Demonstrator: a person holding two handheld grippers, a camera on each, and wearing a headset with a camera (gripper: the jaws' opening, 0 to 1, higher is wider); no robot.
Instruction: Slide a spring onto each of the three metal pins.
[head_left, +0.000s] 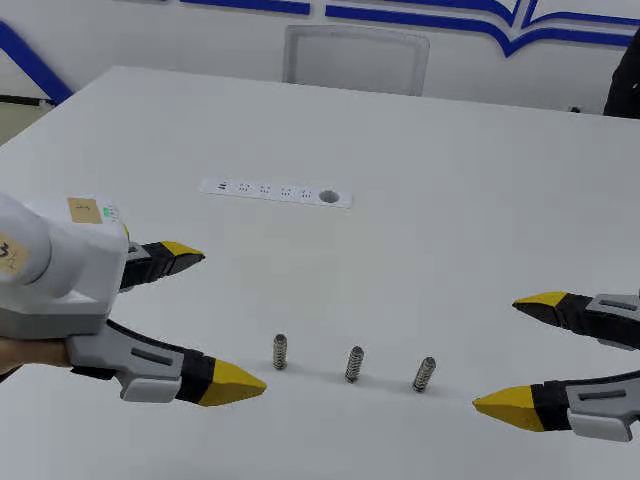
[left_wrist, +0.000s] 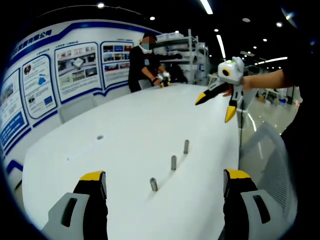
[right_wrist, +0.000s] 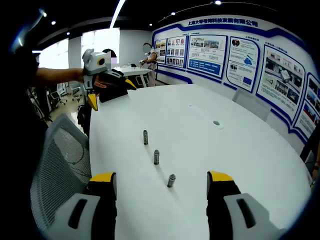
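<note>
Wide gap between the yellow fingertips (head_left: 232, 383) of the left gripper (head_left: 215, 320), lower left of head view; nothing gripped. Same on the right gripper (head_left: 518, 352), lower right: tips far apart, nothing gripped.

Between the two, low centre of frame: three springs in a row on the white table (head_left: 400, 140). Left spring (head_left: 280, 351) and middle spring (head_left: 354, 364) upright, right spring (head_left: 424, 374) with a slight lean. Well apart from both sets of tips, no contact. Cores of the coils too small to make out.

In right gripper view, same row lined up from between the jaws toward the left gripper at upper left.

Further up the table in head view: flush power strip (head_left: 276, 192), then a grey chair (head_left: 355, 58) at the top edge.

In left gripper view, a person (left_wrist: 142, 62) at the table's far end, upper centre.
</note>
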